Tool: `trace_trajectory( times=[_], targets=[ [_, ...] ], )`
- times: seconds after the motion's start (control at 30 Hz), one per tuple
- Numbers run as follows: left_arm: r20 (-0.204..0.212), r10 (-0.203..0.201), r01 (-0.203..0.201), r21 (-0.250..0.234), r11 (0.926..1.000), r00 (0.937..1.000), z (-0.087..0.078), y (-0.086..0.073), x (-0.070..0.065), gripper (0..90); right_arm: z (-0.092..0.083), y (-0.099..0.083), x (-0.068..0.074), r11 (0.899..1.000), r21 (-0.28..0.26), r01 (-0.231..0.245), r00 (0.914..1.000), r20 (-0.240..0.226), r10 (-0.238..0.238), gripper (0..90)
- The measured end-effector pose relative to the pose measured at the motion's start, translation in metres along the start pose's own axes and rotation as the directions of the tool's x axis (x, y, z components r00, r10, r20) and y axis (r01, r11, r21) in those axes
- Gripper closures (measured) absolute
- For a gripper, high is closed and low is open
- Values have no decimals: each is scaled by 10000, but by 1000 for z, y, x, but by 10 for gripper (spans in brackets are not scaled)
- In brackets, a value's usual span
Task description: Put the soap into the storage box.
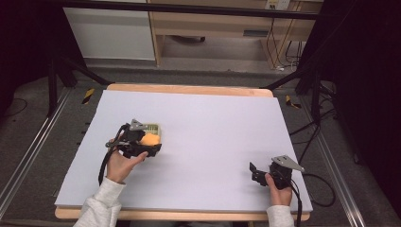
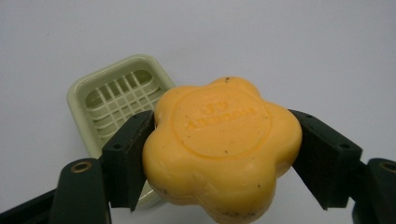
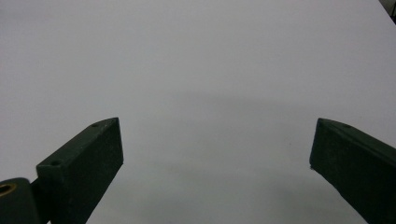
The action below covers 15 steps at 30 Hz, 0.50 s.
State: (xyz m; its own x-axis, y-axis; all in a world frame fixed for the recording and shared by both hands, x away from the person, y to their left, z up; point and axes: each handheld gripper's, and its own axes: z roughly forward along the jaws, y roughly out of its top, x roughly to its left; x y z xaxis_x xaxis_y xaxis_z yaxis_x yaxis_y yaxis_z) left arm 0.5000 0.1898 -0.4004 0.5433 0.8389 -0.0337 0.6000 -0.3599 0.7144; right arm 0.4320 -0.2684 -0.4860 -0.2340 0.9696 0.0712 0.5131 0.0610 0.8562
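An orange flower-shaped soap (image 2: 224, 144) sits clamped between the two black jaws of my left gripper (image 2: 222, 154). In the high view the soap (image 1: 150, 139) is at the left of the white table, held by the left gripper (image 1: 152, 142) just in front of a pale green soap dish (image 1: 152, 128). The dish (image 2: 112, 100) has a slatted bottom and lies behind and to the left of the soap, partly hidden by it. My right gripper (image 1: 254, 171) rests near the table's front right, its jaws wide apart (image 3: 217, 158) over bare surface.
The white board (image 1: 208, 127) covers a wooden table. Cables (image 1: 312, 182) trail off its right edge. Black stand legs and a wooden desk stand beyond the far edge.
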Motion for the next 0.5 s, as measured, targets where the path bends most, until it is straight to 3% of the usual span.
trace_trajectory(
  times=[0.5],
  targets=[
    [-450,-338,336,-35,9994,9984,13,12,22,261,0,0,0,10000,40,-31,10000,-1,31,32]
  ],
)
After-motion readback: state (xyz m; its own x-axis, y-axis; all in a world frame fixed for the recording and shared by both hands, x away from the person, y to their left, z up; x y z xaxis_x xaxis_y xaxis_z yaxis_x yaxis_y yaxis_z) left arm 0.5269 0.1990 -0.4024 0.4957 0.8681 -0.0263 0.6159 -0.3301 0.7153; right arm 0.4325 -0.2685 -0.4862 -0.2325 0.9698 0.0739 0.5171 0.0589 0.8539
